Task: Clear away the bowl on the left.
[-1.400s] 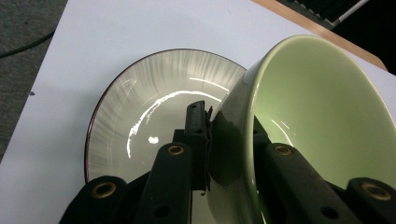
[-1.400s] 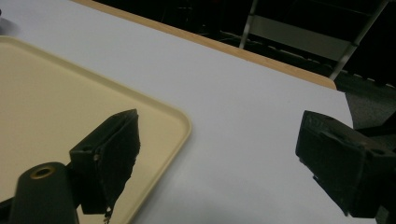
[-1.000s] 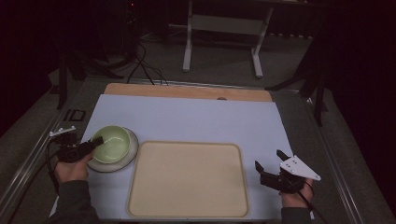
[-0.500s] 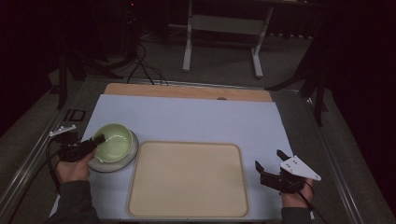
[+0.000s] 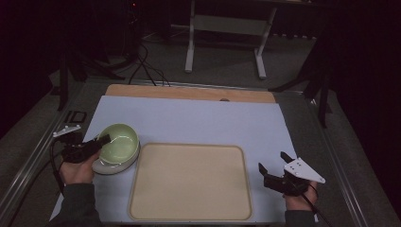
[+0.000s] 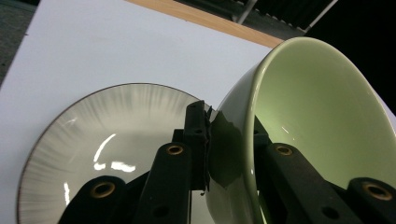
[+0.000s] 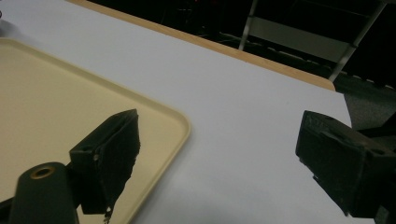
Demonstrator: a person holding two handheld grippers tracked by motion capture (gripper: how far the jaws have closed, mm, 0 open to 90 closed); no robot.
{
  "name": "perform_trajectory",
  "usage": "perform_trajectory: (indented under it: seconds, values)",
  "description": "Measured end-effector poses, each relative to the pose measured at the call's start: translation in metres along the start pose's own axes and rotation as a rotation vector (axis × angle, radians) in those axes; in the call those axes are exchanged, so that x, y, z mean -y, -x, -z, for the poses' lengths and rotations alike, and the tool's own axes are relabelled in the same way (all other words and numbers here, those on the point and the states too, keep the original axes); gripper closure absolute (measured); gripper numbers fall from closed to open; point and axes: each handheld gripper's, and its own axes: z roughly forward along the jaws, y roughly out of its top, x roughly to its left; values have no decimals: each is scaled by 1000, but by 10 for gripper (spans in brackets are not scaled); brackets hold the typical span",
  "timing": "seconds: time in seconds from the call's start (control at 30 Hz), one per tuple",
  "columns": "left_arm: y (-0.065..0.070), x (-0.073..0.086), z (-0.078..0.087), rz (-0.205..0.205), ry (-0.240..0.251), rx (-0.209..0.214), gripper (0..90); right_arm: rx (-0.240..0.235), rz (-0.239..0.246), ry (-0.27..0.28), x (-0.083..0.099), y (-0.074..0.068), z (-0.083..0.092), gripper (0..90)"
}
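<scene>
Jaws of the left gripper [image 6: 224, 154] are closed on the near wall of the green bowl [image 6: 317, 121], 1 jaw inside, 1 outside. We see the bowl tilted, over a white ribbed plate [image 6: 93, 135]. From the high view the bowl [image 5: 118, 140] and plate [image 5: 106, 166] sit at the left of the worktop [image 5: 198, 123], just beside the beige tray [image 5: 189, 182]. Right gripper [image 7: 224, 163] has its jaws spread wide with nothing between them, above the white worktop [image 7: 243, 102] just off the tray's corner [image 7: 177, 126]; we see it [image 5: 279, 172] held at the tray's right side.
</scene>
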Motion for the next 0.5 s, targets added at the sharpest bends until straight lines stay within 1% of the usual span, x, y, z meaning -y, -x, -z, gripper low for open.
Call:
perform_trajectory:
  seconds: [0.17,0.5]
  values:
    - [7,-1,-1,-13,-3,11,791,0,-1,1,0,0,0,132]
    - [18,-2,-2,-29,-4,28,791,1,0,4,0,0,0,132]
